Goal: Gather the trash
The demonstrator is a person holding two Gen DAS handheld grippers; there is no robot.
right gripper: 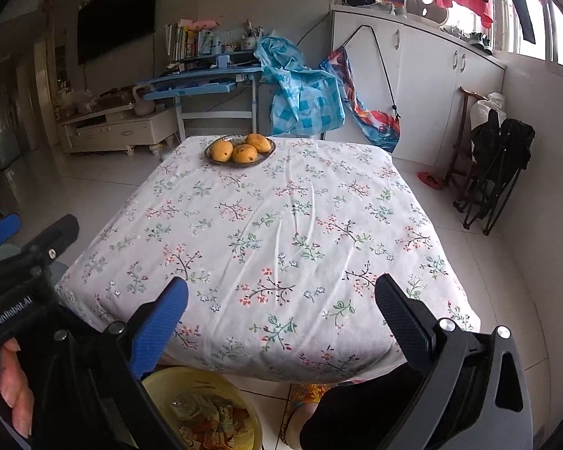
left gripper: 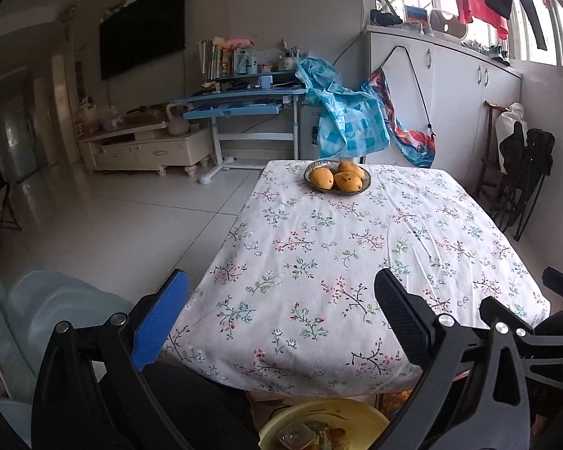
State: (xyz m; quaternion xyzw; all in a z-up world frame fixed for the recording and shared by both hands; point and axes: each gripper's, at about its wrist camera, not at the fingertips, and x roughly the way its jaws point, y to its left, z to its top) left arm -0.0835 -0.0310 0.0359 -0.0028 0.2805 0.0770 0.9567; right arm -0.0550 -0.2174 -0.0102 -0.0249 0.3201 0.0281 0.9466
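Left tongs [left gripper: 281,300] and right tongs [right gripper: 281,303] both spread wide, gripping nothing, low in frame over the near edge of the desk [right gripper: 281,206]. Trash [right gripper: 214,418] heaped in a yellow basin [right gripper: 191,382] at bottom centre, below the desk edge, under and behind both tongs, apart from them. Bowl of mangoes [right gripper: 239,150] at upper centre, far side.

Tablecloth [right gripper: 266,225]: soft cloth, a bit wrinkled.
Floor [left gripper: 131,217]: shiny smooth tiles.
Yellow bowl [right gripper: 240,390]: smooth plastic.
Gripper pads [left gripper: 161,322]: blue, bumpy, matt.
Blue checked bag [left gripper: 341,120]: crinkly shiny plastic.
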